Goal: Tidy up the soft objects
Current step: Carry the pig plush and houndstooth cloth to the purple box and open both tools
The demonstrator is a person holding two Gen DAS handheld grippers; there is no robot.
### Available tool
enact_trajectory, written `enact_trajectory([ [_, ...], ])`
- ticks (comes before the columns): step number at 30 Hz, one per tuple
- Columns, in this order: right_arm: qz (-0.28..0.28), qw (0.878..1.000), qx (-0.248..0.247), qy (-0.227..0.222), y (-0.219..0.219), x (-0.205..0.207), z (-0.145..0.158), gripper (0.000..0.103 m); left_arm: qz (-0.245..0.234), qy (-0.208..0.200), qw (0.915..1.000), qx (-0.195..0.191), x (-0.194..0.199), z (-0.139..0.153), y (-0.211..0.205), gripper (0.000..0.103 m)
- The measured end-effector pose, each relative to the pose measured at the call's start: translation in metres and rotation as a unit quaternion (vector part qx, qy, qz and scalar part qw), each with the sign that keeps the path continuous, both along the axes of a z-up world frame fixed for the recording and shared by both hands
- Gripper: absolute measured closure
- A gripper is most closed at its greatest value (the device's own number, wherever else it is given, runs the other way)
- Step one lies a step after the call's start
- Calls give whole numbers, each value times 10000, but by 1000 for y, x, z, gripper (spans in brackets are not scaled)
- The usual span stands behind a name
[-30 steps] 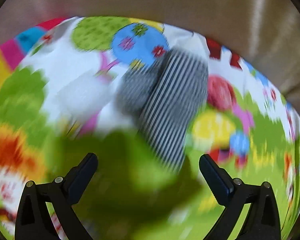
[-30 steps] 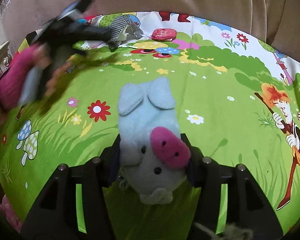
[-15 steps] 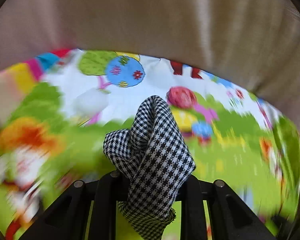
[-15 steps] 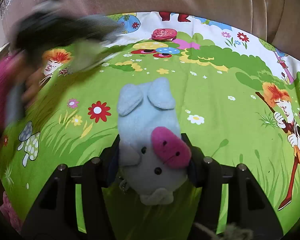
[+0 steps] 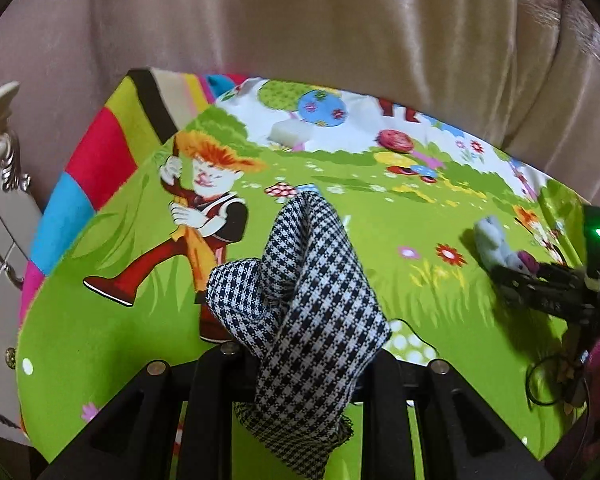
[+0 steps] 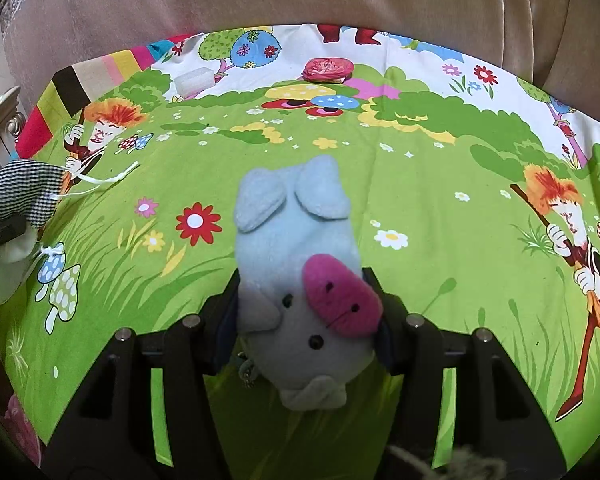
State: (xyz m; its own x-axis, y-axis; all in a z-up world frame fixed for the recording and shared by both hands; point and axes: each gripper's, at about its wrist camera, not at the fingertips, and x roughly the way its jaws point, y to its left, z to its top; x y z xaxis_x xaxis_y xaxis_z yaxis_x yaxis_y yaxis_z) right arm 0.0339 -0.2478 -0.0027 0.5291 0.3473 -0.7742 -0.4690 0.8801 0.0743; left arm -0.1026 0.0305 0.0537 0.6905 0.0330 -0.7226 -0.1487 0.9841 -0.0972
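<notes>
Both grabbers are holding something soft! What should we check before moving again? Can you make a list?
1. Left gripper pinching the checkered pouch: ok.
2. Right gripper pinching the plush pig: ok, squeezed at both sides.
3. Pouch's white drawstring free: cannot tell; it trails across the cartoon sheet.
4. Grippers apart from each other: ok, pouch sits far at the edge of the right view.
5. White sponge block and red wad out of the way: ok, both lie at the far edge.
6. Place to put things: cannot tell, no bin visible.
</notes>
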Motion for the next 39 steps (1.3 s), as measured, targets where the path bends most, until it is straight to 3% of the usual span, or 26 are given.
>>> enact_trajectory([
  [5,-178,9995,180,176,-3,-13,7,45,-214,-10,9997,140,-20,10,-11,78],
  [8,-273,9975,649,81,-4,-45,24,45,-270,-12,9994,206,-35,14,-11,78],
  [13,-166,9953,935,-182,0,-93,50,45,-247,-31,9996,152,-52,18,-4,78],
  [26,-16,9847,1186,-1273,-13,-165,138,45,-483,-697,9961,244,-84,69,-22,77],
  [39,-30,9607,1354,-2421,-44,-213,217,45,-754,-1603,9822,618,-103,152,-63,76],
])
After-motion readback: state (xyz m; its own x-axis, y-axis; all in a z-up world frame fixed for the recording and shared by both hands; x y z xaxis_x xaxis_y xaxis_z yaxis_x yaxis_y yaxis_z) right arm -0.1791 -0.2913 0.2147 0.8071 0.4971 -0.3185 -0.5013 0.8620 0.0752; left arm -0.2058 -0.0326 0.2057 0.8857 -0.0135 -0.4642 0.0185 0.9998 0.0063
